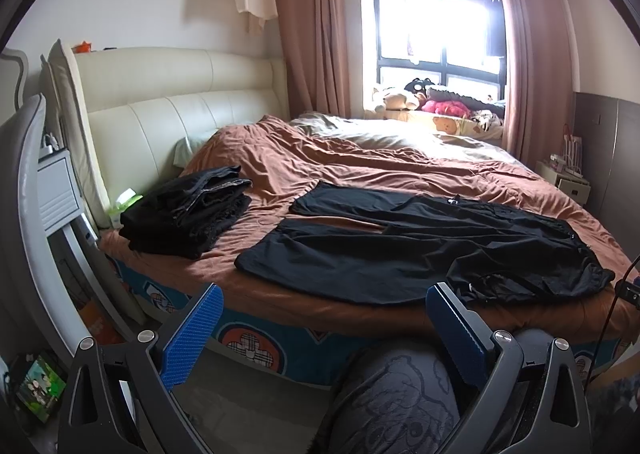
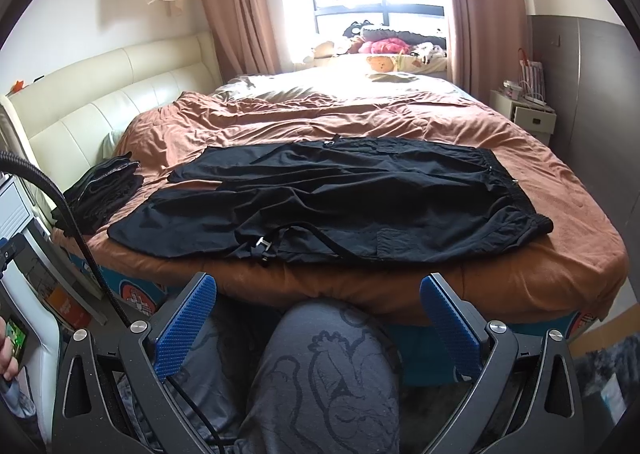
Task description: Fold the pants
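Black pants lie spread flat across the near side of the bed, legs pointing left and waistband at the right. A belt strap with a buckle rests on the near edge of the fabric. My left gripper hovers open in front of the bed edge, short of the pants, blue pads wide apart and nothing between them. My right gripper is also open and empty, held just below the mattress edge under the pants' middle.
A stack of folded black clothes sits at the bed's left by the cream headboard. The brown duvet is rumpled behind the pants. A person's knee in grey patterned trousers is between the fingers. A white nightstand stands far right.
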